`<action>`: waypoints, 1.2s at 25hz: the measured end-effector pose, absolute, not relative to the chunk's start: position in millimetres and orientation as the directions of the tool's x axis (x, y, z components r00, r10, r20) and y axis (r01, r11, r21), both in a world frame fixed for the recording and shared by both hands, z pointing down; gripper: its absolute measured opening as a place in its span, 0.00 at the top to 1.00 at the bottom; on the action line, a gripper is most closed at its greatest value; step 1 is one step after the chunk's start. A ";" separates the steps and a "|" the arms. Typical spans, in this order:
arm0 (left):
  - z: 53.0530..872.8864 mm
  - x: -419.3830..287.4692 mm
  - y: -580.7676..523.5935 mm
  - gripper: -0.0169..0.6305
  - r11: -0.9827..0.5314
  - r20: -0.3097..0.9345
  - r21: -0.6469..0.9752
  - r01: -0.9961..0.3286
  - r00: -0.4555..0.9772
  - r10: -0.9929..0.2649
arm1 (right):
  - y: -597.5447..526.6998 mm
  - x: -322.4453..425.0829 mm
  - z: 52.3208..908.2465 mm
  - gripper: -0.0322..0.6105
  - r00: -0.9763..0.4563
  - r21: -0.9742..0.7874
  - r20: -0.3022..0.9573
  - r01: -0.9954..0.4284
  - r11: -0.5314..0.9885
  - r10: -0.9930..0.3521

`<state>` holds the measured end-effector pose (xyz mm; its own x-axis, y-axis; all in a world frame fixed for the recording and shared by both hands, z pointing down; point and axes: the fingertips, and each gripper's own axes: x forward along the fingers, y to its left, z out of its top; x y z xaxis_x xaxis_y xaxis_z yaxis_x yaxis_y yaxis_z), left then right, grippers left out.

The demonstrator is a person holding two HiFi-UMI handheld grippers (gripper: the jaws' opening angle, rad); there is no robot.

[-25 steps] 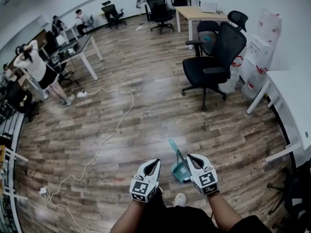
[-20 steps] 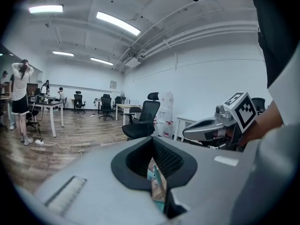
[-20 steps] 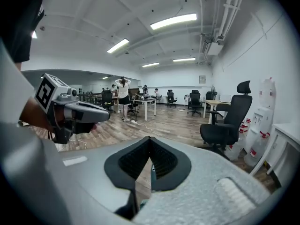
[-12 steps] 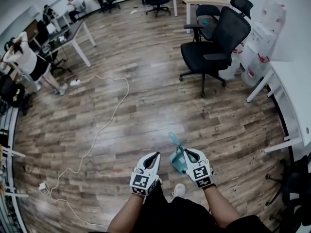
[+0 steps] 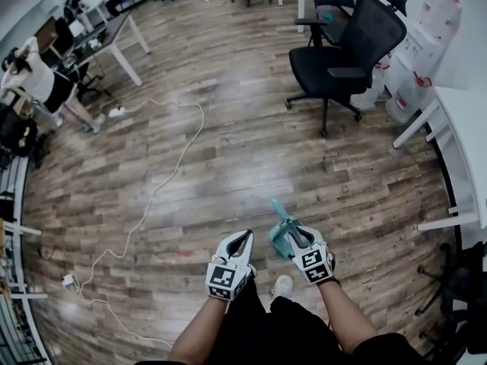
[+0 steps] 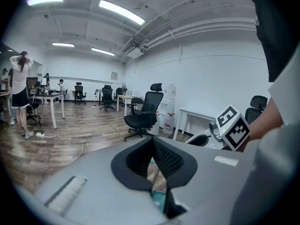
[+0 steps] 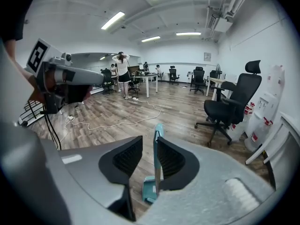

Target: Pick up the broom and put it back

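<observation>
A teal broom with its dustpan (image 5: 281, 234) stands upright on the wood floor just in front of my feet. In the right gripper view its thin handle (image 7: 158, 149) rises between the jaws and lies against the right pad (image 7: 171, 161), with a clear gap to the left pad. The broom's head (image 7: 149, 190) rests on the floor below. My right gripper (image 5: 298, 236) (image 7: 150, 143) is at the handle, its jaws opening. My left gripper (image 5: 237, 243) (image 6: 152, 142) hangs to the left of the broom, shut on nothing.
A black office chair (image 5: 342, 59) stands ahead to the right, with water bottles (image 5: 415, 90) and a white desk (image 5: 464, 150) beyond it. A white cable (image 5: 163, 181) snakes over the floor at left. People stand by desks (image 5: 114, 36) at far left.
Both grippers have sunk toward the floor. The right gripper has come from beside the broom onto its handle. The left gripper stays to the broom's left.
</observation>
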<state>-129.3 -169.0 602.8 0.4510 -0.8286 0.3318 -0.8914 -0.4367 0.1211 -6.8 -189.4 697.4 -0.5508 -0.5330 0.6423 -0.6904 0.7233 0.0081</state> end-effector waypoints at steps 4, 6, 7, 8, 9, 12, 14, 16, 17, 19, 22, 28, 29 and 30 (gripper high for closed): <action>607.9 -134.4 -167.6 0.95 -0.423 0.358 0.127 -0.897 0.439 -0.824 | -197.4 -11.1 715.7 0.75 -0.531 0.009 0.675 -0.689 0.725 -0.513; 608.4 -139.2 -167.1 0.95 -0.410 0.369 0.133 -0.902 0.429 -0.825 | -200.8 -13.1 723.8 0.74 -0.517 0.013 0.690 -0.691 0.723 -0.507; 608.9 -141.9 -167.1 0.95 -0.404 0.371 0.134 -0.905 0.424 -0.826 | -202.6 -13.8 728.5 0.73 -0.508 0.018 0.696 -0.693 0.720 -0.506; 609.4 -144.7 -167.6 0.95 -0.399 0.373 0.134 -0.907 0.419 -0.828 | -205.0 -14.1 733.3 0.73 -0.498 0.024 0.703 -0.696 0.717 -0.507; 610.1 -147.1 -168.3 0.95 -0.395 0.373 0.133 -0.909 0.416 -0.829 | -207.6 -14.3 737.7 0.73 -0.488 0.029 0.710 -0.700 0.713 -0.508; 611.0 -152.3 -170.3 0.95 -0.384 0.377 0.141 -0.912 0.408 -0.831 | -214.4 -15.0 747.8 0.73 -0.466 0.033 0.724 -0.713 0.700 -0.509; 611.4 -158.0 -171.1 0.95 -0.372 0.381 0.144 -0.917 0.399 -0.834 | -217.3 -16.5 752.0 0.73 -0.457 0.035 0.728 -0.719 0.694 -0.511; 613.8 -164.0 -170.8 0.95 -0.365 0.385 0.145 -0.920 0.392 -0.835 | -219.5 -17.3 754.6 0.73 -0.452 0.036 0.728 -0.726 0.686 -0.515; 615.6 -166.1 -170.5 0.95 -0.365 0.388 0.145 -0.920 0.392 -0.834 | -220.7 -17.3 755.5 0.73 -0.450 0.034 0.728 -0.730 0.683 -0.517; 618.6 -169.3 -170.1 0.95 -0.365 0.394 0.142 -0.920 0.391 -0.832 | -223.3 -17.9 757.2 0.74 -0.450 0.030 0.726 -0.734 0.679 -0.520; 622.3 -170.8 -168.3 0.95 -0.363 0.404 0.145 -0.920 0.390 -0.827 | -223.4 -18.6 758.8 0.80 -0.449 0.039 0.723 -0.733 0.679 -0.526; 623.8 -164.8 -167.8 0.95 -0.375 0.409 0.143 -0.916 0.400 -0.820 | -224.1 -16.8 758.6 0.81 -0.444 0.063 0.715 -0.728 0.682 -0.540; 622.9 -163.7 -168.4 0.95 -0.376 0.411 0.140 -0.916 0.399 -0.820 | -223.9 -15.8 758.2 0.81 -0.444 0.064 0.714 -0.729 0.682 -0.541; 621.9 -163.1 -168.9 0.95 -0.376 0.413 0.136 -0.917 0.397 -0.820 | -223.2 -14.4 757.7 0.81 -0.443 0.065 0.712 -0.730 0.681 -0.544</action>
